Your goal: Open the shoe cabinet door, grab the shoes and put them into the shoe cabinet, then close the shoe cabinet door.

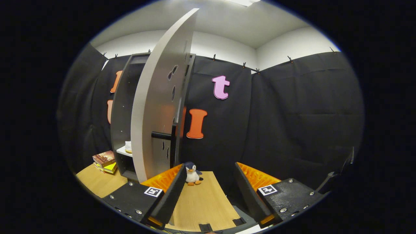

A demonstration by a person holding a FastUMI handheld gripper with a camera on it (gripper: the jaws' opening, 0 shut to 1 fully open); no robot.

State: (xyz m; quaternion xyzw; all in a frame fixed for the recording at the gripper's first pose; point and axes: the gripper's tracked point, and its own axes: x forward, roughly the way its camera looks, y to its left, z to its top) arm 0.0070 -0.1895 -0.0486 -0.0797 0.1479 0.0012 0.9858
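Shoe cabinet (121, 107): door (156, 107) swung open toward the gripper, handle (161, 135) facing out, leaving the inside reachable; 1 pale shoe (128, 147) sits on its shelf. Gripper (208, 182): fingers apart, holding nothing, aimed past a toy penguin (193, 174) on the table (201, 201), likely free to shut the door.

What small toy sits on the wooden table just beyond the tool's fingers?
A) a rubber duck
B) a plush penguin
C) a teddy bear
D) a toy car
B: a plush penguin stands on the wooden table, beyond the open, empty tool, beside the cabinet door.
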